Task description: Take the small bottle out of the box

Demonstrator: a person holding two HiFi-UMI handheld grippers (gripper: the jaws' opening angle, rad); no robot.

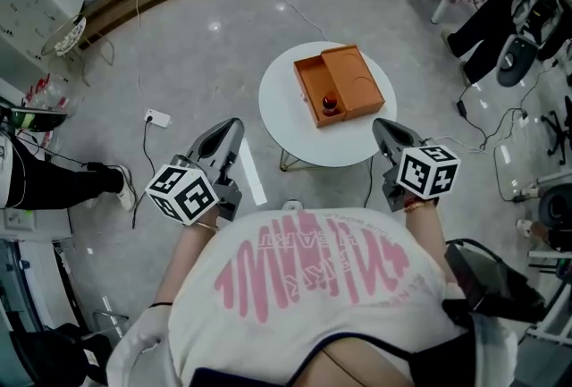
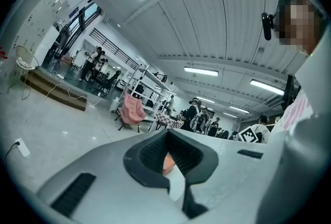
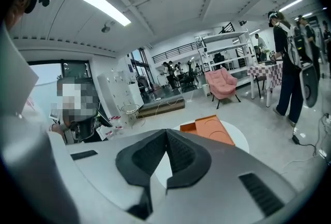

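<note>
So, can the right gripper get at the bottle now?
Probably yes: the box is open, the bottle uncovered, nothing between it and the right gripper; its shut jaws must open first.

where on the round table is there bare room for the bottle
Bare top left of the orange box, out to the table's left rim, and a strip between box and near rim. Crowded: far right, where the box sits.

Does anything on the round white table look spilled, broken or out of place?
Nothing stands out. The orange box lies open and flat on the white table, and the small bottle sits inside its left half. No spill or damage shows there.
</note>
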